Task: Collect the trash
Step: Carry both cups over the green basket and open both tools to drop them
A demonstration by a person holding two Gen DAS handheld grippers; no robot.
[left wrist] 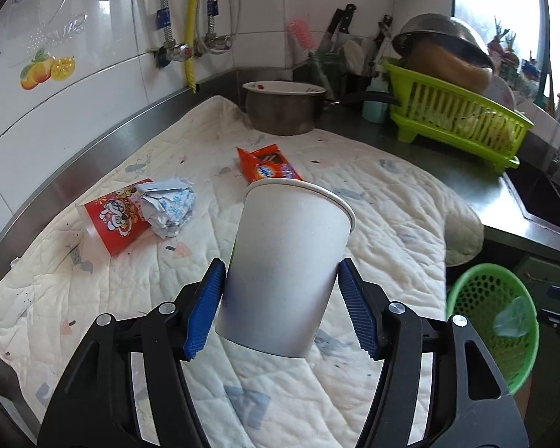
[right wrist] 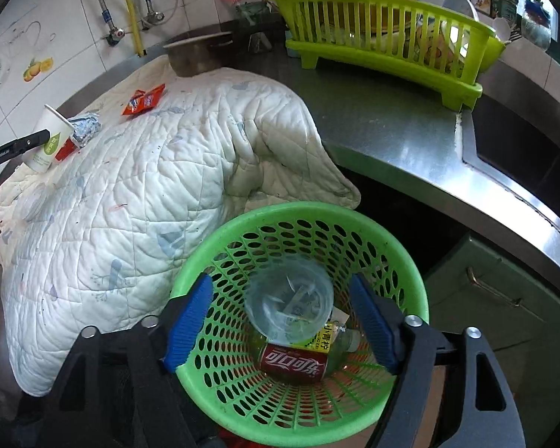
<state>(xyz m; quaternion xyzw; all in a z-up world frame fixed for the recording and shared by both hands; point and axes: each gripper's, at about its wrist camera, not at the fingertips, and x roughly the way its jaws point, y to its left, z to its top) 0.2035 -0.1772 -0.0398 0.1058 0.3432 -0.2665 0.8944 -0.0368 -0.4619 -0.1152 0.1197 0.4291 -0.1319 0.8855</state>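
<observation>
My left gripper (left wrist: 280, 298) is shut on a white paper cup (left wrist: 287, 261), tilted and held above the quilted cloth (left wrist: 392, 224); the cup also shows in the right wrist view (right wrist: 46, 138). A red paper cup (left wrist: 112, 220) lies on its side beside crumpled paper (left wrist: 168, 205). An orange snack wrapper (left wrist: 265, 164) lies farther back. My right gripper (right wrist: 283, 321) is open and empty over the green mesh basket (right wrist: 212, 395), which holds a clear plastic cup (right wrist: 287, 306), a red cola can (right wrist: 293, 366) and a green bottle (right wrist: 336, 343).
A metal pot (left wrist: 283, 108) stands at the back of the cloth. A lime dish rack (left wrist: 455, 119) with a steel bowl sits on the steel counter (right wrist: 392, 123), next to the sink (right wrist: 522, 142). The basket (left wrist: 496, 321) sits below the counter edge.
</observation>
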